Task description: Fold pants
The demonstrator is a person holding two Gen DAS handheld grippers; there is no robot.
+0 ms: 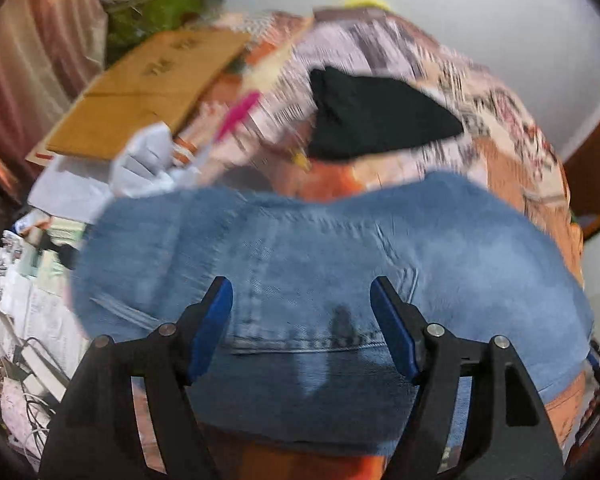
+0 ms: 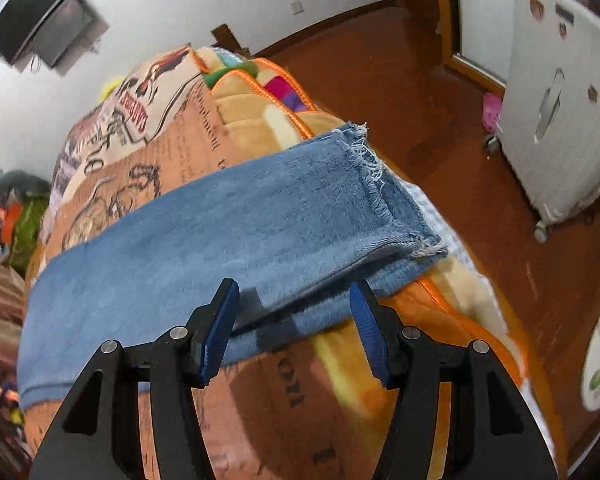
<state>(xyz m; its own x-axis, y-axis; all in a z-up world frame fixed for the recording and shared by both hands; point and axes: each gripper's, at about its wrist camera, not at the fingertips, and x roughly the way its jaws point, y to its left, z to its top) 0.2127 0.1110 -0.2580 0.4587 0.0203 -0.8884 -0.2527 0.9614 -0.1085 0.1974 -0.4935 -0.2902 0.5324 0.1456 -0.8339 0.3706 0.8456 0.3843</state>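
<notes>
Pants (image 1: 324, 264), blue denim, lie flat across a bed covered by an orange printed blanket (image 1: 512, 152).

Left wrist view, blurred. Ahead and to the left of the left hand-held gripper (image 1: 302, 292): white papers (image 1: 140, 164), and beyond them a flat sheet of brown cardboard (image 1: 148, 84). Directly under and ahead of this hand-held gripper: the waist end of the pants, with a stitched seam running between the blue pads (image 1: 210, 332). Jaws stand apart; the pads do not press on the denim. Further ahead, past the pants: a black cloth (image 1: 376, 116) on the blanket.

Right wrist view. Pants (image 2: 204, 224) stretch from the left of the right hand-held gripper (image 2: 294, 292) to ahead and right, where the two frayed hems (image 2: 384, 196) lie stacked. The near edge of the denim lies between the fingers (image 2: 216, 332). Jaws apart; no pad contact visible. Far right: a white wheeled cabinet (image 2: 556, 112) on the red-brown floor (image 2: 400, 80).
</notes>
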